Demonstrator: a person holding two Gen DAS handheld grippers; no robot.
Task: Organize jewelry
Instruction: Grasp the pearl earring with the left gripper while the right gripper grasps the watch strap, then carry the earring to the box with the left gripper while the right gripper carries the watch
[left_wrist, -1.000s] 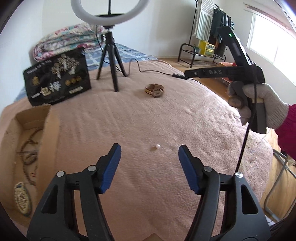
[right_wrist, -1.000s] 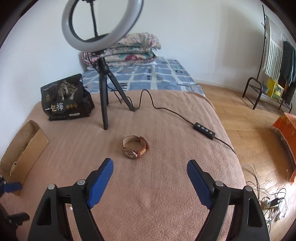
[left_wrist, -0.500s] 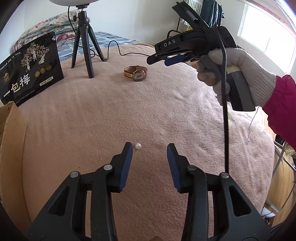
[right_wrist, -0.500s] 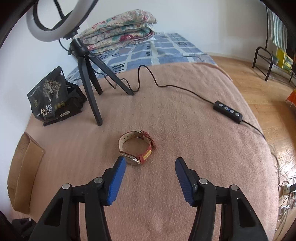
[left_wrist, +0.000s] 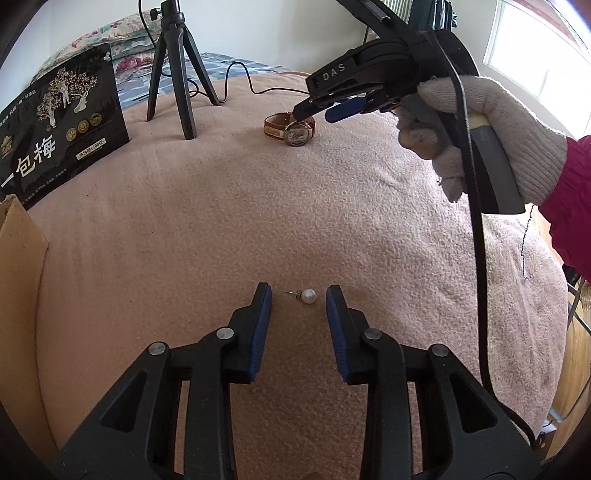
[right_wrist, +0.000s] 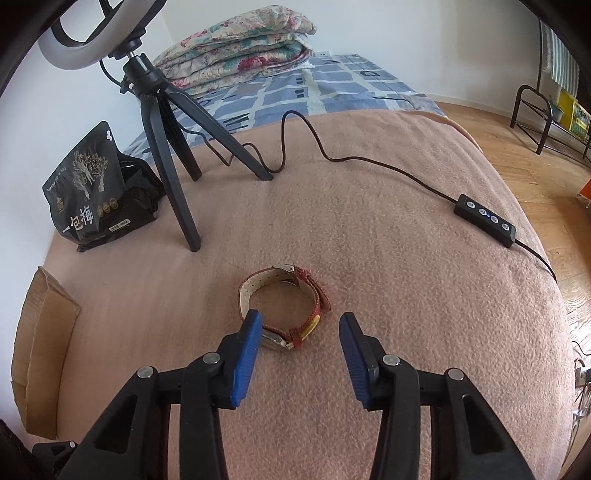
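While the left gripper (left_wrist: 298, 293) narrows its fingers, the pearl earring (left_wrist: 307, 295) lies untouched on the blanket (left_wrist: 221, 221) between them, its post toward nine o'clock. The black pouch (left_wrist: 59, 122) at ten o'clock reads "一包梅"; its smaller print is illegible. The right gripper (right_wrist: 299, 322), marked "DAS", is closing over the watch (right_wrist: 291, 306); its left finger hides part of the case.

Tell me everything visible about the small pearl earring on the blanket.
The pearl earring is a round white bead, glossy, with a thin metal post pointing left. It lies flat on the pink fleecy blanket, between the blue pads of the left gripper, whose jaws are closing. Neither pad touches it yet.
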